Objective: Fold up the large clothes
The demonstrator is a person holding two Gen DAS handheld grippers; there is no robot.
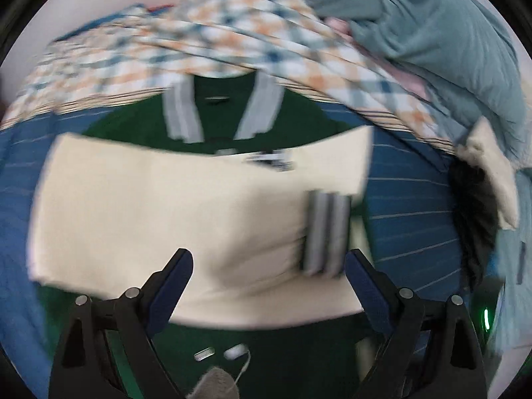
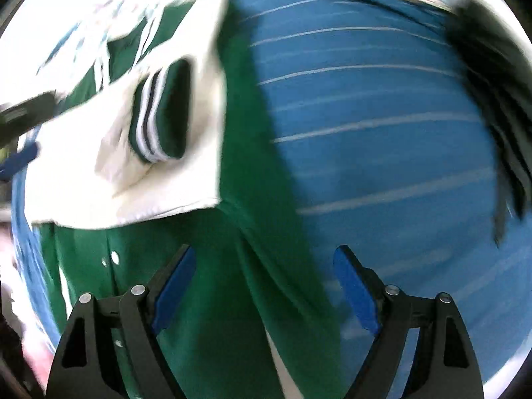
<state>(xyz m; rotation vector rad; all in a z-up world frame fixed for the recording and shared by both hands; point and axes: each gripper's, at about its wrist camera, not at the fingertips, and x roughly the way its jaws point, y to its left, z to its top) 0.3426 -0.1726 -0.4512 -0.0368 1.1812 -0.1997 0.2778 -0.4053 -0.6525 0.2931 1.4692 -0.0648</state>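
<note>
A green jacket [image 1: 292, 352] with cream sleeves [image 1: 173, 212] lies flat on a blue striped bedsheet [image 1: 409, 212]. The sleeves are folded across its chest, and a striped cuff [image 1: 327, 232] lies on the right. The collar [image 1: 262, 106] points away. My left gripper [image 1: 267, 262] is open and empty above the folded sleeves. My right gripper [image 2: 264, 262] is open and empty above the green jacket body [image 2: 259, 232], near its right edge. The cream sleeve [image 2: 133, 173] and cuff [image 2: 159, 116] show at the upper left there. Both views are blurred.
A plaid blanket [image 1: 212, 36] and a teal quilt [image 1: 432, 33] are piled beyond the jacket. A dark fuzzy item [image 1: 475, 212] lies at the right, also in the right wrist view [image 2: 492, 76]. The other gripper [image 2: 23, 116] shows at that view's left edge.
</note>
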